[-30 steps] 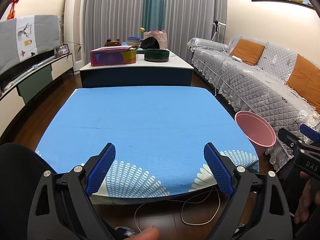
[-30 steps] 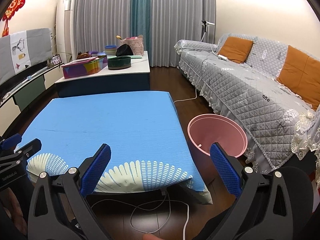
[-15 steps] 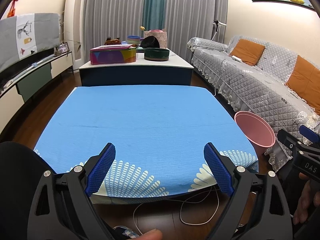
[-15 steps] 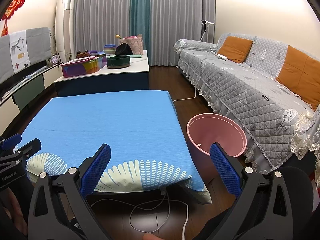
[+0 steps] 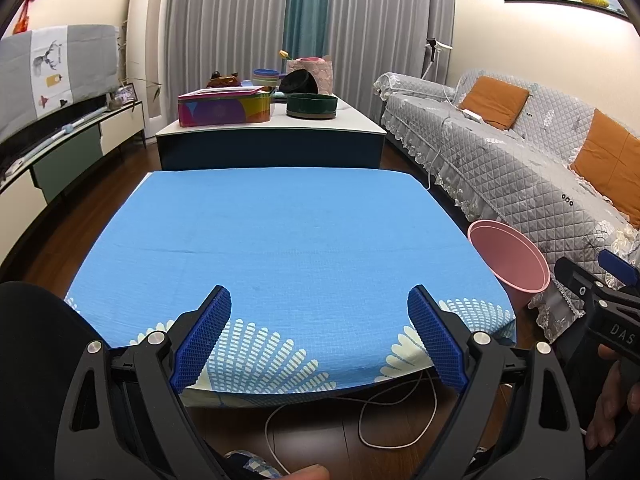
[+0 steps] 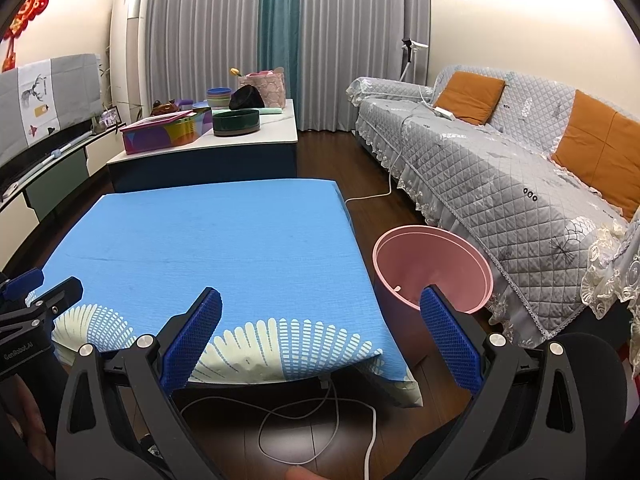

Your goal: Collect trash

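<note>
A pink bin (image 6: pixel 432 268) stands on the floor at the right side of the low table, also in the left wrist view as the pink bin (image 5: pixel 510 256). A small white scrap lies inside it. The table's blue cloth (image 5: pixel 280 236) shows no loose item on it. My left gripper (image 5: pixel 319 312) hovers open over the table's near edge with nothing between its blue pads. My right gripper (image 6: pixel 320 312) is open too, its right finger in front of the bin's rim. Each gripper shows at the edge of the other's view.
A grey quilted sofa (image 6: pixel 520 168) with orange cushions runs along the right. A second low table (image 5: pixel 272 132) behind holds a colourful box, bowls and a bag. White cables (image 6: pixel 320 412) loop on the wooden floor under the near edge. A TV cabinet (image 5: pixel 48 152) lines the left wall.
Both views have drifted slightly; the table and bin sit a little lower and nearer. Both grippers stay open and empty.
</note>
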`<state>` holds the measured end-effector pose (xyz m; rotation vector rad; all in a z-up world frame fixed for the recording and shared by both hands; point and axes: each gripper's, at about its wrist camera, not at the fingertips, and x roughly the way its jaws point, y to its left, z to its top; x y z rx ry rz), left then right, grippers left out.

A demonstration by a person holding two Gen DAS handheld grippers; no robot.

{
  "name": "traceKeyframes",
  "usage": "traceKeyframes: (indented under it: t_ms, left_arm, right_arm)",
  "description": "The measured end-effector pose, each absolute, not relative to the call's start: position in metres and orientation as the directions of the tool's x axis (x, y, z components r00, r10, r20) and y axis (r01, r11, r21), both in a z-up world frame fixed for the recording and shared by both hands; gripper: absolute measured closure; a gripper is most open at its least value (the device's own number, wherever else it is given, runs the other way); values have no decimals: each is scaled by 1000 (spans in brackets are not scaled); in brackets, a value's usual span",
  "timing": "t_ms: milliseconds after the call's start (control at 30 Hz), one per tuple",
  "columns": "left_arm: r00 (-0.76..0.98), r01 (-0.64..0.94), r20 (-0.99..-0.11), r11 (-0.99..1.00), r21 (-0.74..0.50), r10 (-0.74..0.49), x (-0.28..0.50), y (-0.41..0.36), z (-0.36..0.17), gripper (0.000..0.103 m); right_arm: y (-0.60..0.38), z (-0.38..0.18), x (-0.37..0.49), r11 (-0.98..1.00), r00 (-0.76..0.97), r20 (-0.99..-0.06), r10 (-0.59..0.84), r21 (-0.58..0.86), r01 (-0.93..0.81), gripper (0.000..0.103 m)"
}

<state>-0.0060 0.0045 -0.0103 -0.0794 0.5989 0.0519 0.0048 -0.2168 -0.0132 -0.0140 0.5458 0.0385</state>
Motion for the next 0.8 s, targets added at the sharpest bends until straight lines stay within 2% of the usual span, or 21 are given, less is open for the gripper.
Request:
traceKeyframes:
  t_ms: [800]
  left_arm:
    - [816, -82, -577, 994, -66, 29, -7, -3, -17, 16]
  right_arm:
    - [-217, -17, 6, 999, 850, -526, 34, -7, -44, 5]
